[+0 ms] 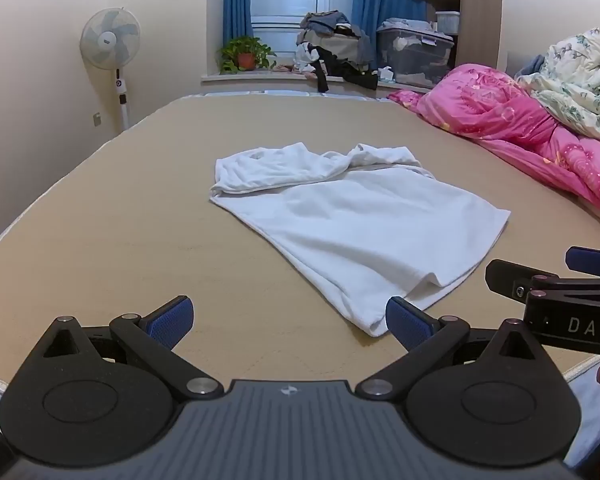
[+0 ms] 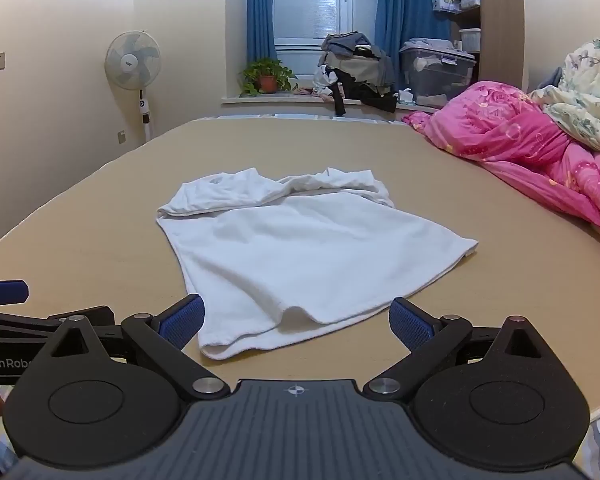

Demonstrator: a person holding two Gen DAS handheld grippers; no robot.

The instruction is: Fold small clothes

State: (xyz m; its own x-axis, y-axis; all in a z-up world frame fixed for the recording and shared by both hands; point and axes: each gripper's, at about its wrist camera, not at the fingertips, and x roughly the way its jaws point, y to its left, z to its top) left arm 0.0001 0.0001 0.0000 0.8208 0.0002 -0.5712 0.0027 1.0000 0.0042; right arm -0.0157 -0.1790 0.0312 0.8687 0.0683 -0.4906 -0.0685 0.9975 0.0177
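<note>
A white garment (image 1: 352, 224) (image 2: 300, 256) lies on the tan bed surface (image 1: 120, 220) (image 2: 80, 248), its lower part spread flat and its far end bunched and folded over. My left gripper (image 1: 288, 322) is open near the bed's front edge, the garment's near corner just ahead of its right fingertip. My right gripper (image 2: 298, 324) is open too, with the near hem lying between and just beyond its blue pads (image 2: 182, 320). Neither gripper touches the cloth. Each gripper appears at the side of the other's view, the right gripper (image 1: 548, 276) among them.
A pink quilt (image 1: 520, 128) (image 2: 532, 140) and a floral duvet (image 1: 580, 80) are heaped along the right side of the bed. A standing fan (image 1: 110, 46), a potted plant (image 1: 246, 54), piled clothes (image 1: 336, 48) and a storage bin (image 1: 416, 54) stand beyond the far edge.
</note>
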